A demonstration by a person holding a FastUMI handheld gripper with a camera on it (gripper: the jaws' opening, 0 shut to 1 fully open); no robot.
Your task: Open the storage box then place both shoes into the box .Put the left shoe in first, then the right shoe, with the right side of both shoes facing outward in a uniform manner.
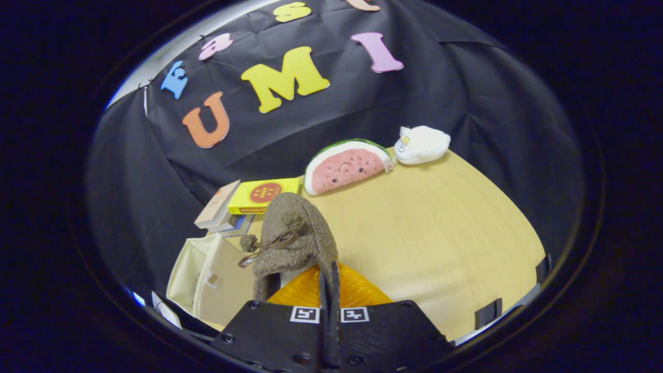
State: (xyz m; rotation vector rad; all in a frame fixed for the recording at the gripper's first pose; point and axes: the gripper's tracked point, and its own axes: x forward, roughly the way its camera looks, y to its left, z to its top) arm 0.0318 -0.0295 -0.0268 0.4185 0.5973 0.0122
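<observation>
A brown fuzzy shoe (295, 235) with pompoms and an orange ribbed sole (352, 292) hangs just ahead of my fingers, lifted above the table. My gripper (330, 280) is shut on the shoe's rim, its two fingers pressed together with the fabric pinched between them. Below and to the left of the shoe stands the cream storage box (199, 277), its lid swung open. The shoe's toe points away from me and hides part of the box's edge.
The light wooden table (430, 233) stretches to the right of the shoe. At its back lie a watermelon-slice plush (344, 168) and a white plush (422, 145). A yellow box (264, 196) and stacked books (220, 212) sit behind the storage box.
</observation>
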